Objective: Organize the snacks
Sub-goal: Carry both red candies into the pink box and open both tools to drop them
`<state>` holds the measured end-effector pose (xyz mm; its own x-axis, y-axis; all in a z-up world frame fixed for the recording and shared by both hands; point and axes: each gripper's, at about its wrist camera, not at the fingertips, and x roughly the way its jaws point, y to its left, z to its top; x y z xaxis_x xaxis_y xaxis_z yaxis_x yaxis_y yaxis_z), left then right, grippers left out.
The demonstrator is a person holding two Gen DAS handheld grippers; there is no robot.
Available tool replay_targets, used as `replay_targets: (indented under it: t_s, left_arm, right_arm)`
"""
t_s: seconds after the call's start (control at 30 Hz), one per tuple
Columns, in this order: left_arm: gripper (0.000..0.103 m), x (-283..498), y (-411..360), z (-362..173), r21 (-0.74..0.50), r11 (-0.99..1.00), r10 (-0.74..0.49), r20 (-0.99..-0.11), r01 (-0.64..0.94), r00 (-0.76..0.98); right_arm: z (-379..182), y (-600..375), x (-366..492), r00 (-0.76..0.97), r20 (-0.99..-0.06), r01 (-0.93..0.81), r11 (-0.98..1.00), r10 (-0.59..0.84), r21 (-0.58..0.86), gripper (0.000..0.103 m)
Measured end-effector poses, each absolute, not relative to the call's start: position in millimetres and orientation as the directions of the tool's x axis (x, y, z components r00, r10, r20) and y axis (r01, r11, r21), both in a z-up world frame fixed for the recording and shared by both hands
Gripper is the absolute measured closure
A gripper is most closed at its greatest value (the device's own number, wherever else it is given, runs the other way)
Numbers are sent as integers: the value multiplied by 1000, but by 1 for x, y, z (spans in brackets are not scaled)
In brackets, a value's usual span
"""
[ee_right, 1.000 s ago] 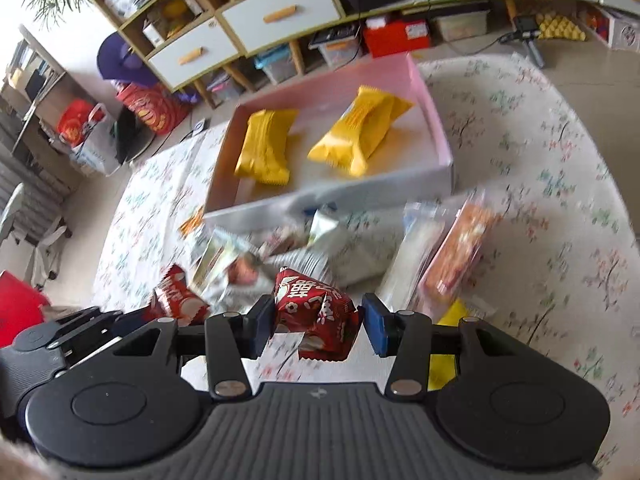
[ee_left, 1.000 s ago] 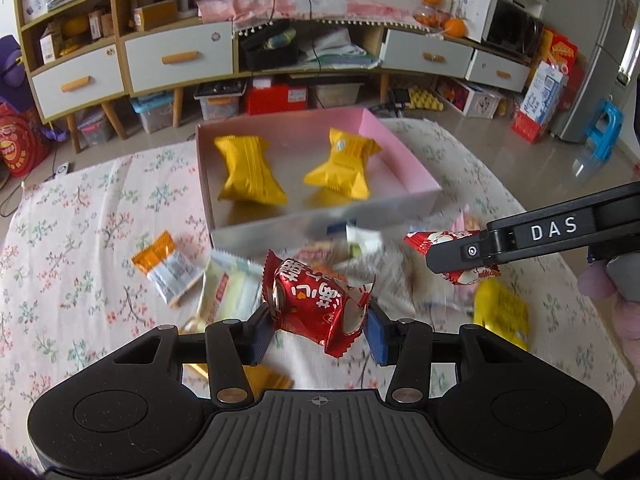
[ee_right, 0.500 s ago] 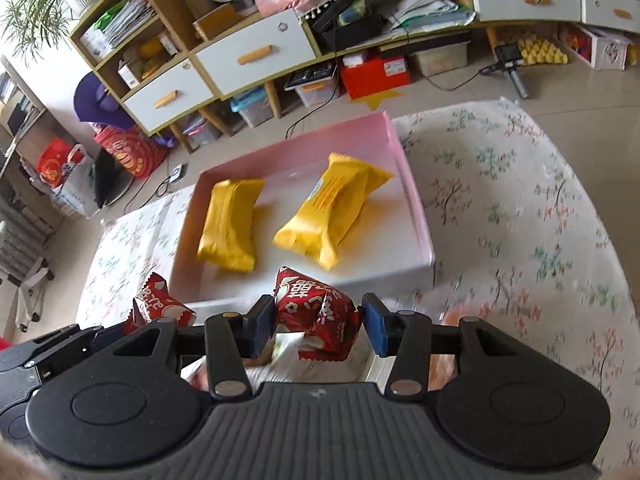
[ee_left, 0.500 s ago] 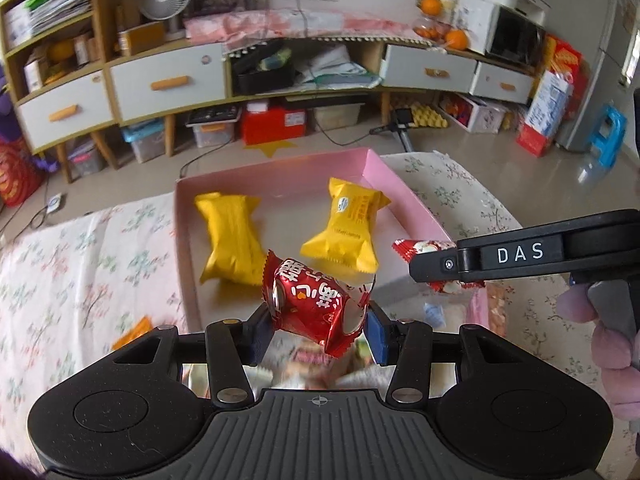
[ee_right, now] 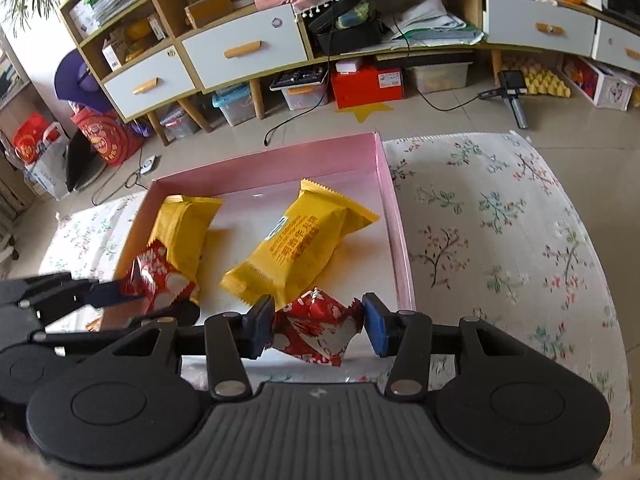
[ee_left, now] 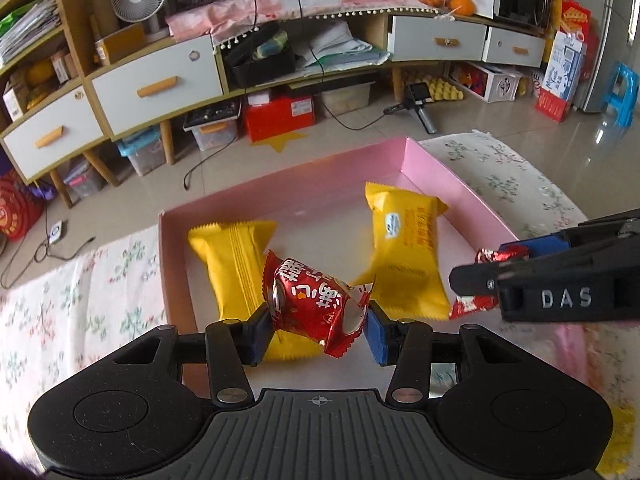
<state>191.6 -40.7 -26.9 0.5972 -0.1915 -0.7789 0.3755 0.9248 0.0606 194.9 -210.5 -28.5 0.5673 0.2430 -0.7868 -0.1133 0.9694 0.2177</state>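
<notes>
Snacks in red foil sit clamped in both tongs: the left tongs (ee_left: pixel 317 324) pinch one red snack (ee_left: pixel 316 306) between their blue pads, crimped ends sticking out above and below, and the right tongs (ee_right: pixel 318 330) squeeze a second red snack (ee_right: pixel 316 330) in the same way. Each packet hangs just in front of its own tongs, above the near part of the pink box (ee_right: pixel 394 216), not touching the box floor as far as the views show. In the left wrist view the right tongs (ee_left: pixel 490 276) reach in from the right edge with their red packet partly hidden behind the black finger marked DAS; in the right wrist view the left tongs (ee_right: pixel 132 292) come in from the left, their snack (ee_right: pixel 158 276) over the box's near left corner. Inside the box lie two yellow packets, the left yellow packet (ee_left: pixel 236 264) lengthwise near the left wall and the right yellow packet (ee_left: pixel 406 248) tilted toward the right wall, well apart from each other. The box stands on the flowered cloth (ee_right: pixel 500 216) covering the desk. Compared with a second ago, both tongs have travelled forward from above the loose pile of snacks on the cloth to over the box, so the pile has dropped out of sight and the box now fills the middle; the grips look unchanged, and the yellow packets lie as they did.
</notes>
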Motion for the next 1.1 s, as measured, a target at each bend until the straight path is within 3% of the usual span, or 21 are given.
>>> replay_targets:
  t_s: [0.2, 0.3, 0.53, 0.7, 0.9, 1.1]
  left_arm:
    - [57, 211, -53, -35, 109, 906, -182, -772, 409, 609]
    - [57, 219, -57, -38, 118, 906, -174, -771, 406, 613]
    - [55, 235, -54, -42, 110, 920, -164, -763, 375, 625]
    - [45, 236, -49, -44, 82, 928, -180, -752, 362, 634]
    - [29, 226, -51, -38, 78, 917, -202, -755, 391, 624]
    - [22, 211, -51, -25, 77, 919, -200, -757, 388, 622]
  right_arm:
    - [-38, -209, 209, 573, -789, -110, 975, 222, 194, 60]
    - [-39, -208, 216, 577, -783, -117, 972, 233, 203, 69]
    - [-44, -206, 224, 594, -771, -118, 973, 228, 197, 69]
    - [-40, -209, 223, 597, -764, -121, 969, 243, 214, 69]
    - [-30, -212, 220, 601, -758, -117, 966, 254, 231, 55]
    - [-20, -216, 210, 606, -755, -118, 967, 251, 226, 38]
